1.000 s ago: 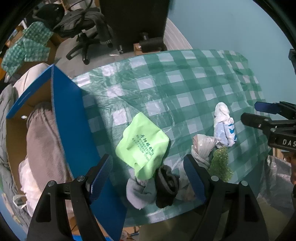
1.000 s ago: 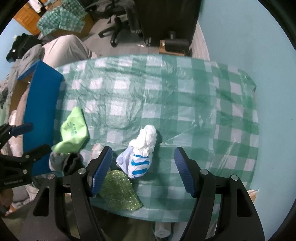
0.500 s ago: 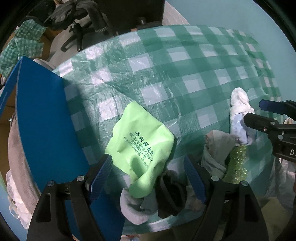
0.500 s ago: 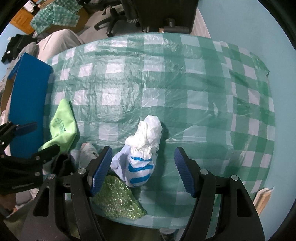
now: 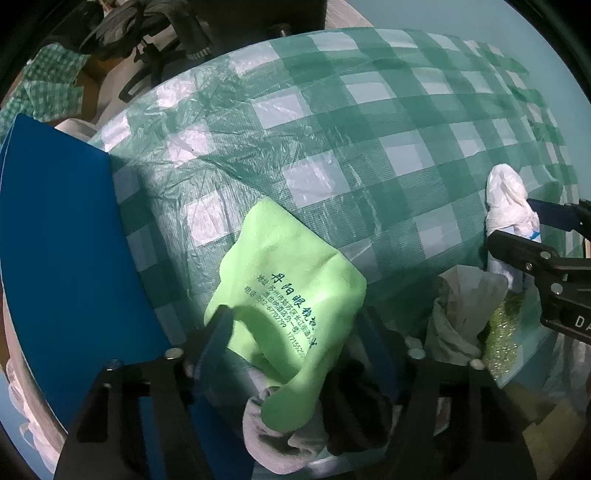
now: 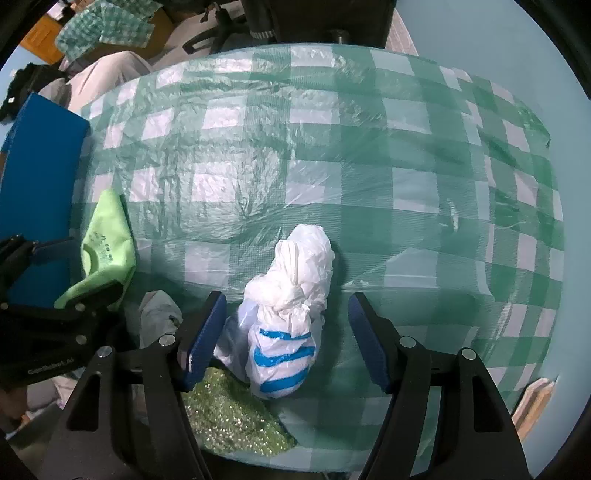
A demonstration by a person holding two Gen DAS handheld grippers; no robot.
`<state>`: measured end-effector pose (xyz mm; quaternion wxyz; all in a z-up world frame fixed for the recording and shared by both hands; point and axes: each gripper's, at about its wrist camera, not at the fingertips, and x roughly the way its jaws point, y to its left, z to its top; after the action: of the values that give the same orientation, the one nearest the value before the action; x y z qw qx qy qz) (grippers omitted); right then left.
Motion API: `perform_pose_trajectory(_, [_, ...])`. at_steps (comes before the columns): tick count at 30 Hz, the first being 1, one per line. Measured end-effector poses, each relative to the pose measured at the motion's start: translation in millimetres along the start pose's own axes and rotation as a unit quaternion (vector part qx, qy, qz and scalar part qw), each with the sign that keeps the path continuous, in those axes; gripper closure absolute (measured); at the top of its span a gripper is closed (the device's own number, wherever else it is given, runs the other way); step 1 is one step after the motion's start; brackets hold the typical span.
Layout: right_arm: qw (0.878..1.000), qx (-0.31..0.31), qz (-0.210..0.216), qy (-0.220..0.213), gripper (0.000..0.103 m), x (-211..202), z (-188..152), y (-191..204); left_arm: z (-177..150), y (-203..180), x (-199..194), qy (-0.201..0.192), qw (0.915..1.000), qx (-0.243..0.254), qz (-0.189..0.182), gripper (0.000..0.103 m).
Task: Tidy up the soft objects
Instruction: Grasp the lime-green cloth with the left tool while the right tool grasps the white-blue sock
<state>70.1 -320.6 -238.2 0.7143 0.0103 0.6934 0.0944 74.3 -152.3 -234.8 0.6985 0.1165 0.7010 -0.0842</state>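
Note:
A lime-green cloth with printed text lies on the checked tablecloth. Its lower end drapes over a grey sock and a dark sock. My left gripper points down over the cloth, which is between the jaws as they close. A knotted white plastic bag with blue stripes lies between the pads of my right gripper. That gripper is open, and the left pad is close to the bag. The bag and the right gripper also show at the right edge of the left wrist view.
A blue box flap stands along the table's left side. A crumpled grey-white bundle and a glittery green piece lie near the front edge. Office chairs and checked fabric are on the floor beyond.
Both grippers have sunk toward the table. The left jaws have narrowed around the green cloth. The right jaws kept their width while the bag came between them.

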Motion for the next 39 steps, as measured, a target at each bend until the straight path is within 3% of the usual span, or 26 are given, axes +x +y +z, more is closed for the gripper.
perform_pose_trajectory(4, [1.0, -0.007, -0.007, 0.005, 0.039, 7, -2, 2, 0, 1, 5, 0.003, 1.0, 0.006, 0.002, 0.049])
perform_pose_trajectory(6, [1.0, -0.01, -0.004, 0.01, 0.053, 10, -3, 2, -1, 1, 7, 0.006, 1.0, 0.007, -0.004, 0.058])
perform_pose_trajectory(9, [1.0, -0.013, -0.006, 0.011, 0.054, 13, -6, 3, -1, 5, 8, 0.002, 0.9999, 0.003, -0.013, 0.064])
perform_pose_trajectory(13, [1.0, -0.021, -0.011, 0.008, 0.059, 13, -7, 2, -5, 7, 8, -0.001, 0.9996, 0.001, -0.029, 0.086])
perform_pose_trajectory(16, [1.0, -0.025, -0.014, 0.003, 0.061, 13, -8, 8, -12, 0, 4, -0.005, 0.9997, 0.008, -0.023, 0.096])
perform_pose_trajectory(35, [0.997, -0.05, -0.015, -0.054, 0.062, -49, -9, 28, -17, -1, -66, -0.086, 0.996, -0.005, -0.024, 0.1])
perform_pose_trajectory(39, [0.996, -0.059, -0.013, -0.064, 0.062, -62, 4, 24, -12, 10, -80, -0.105, 0.9941, -0.011, -0.026, 0.1])
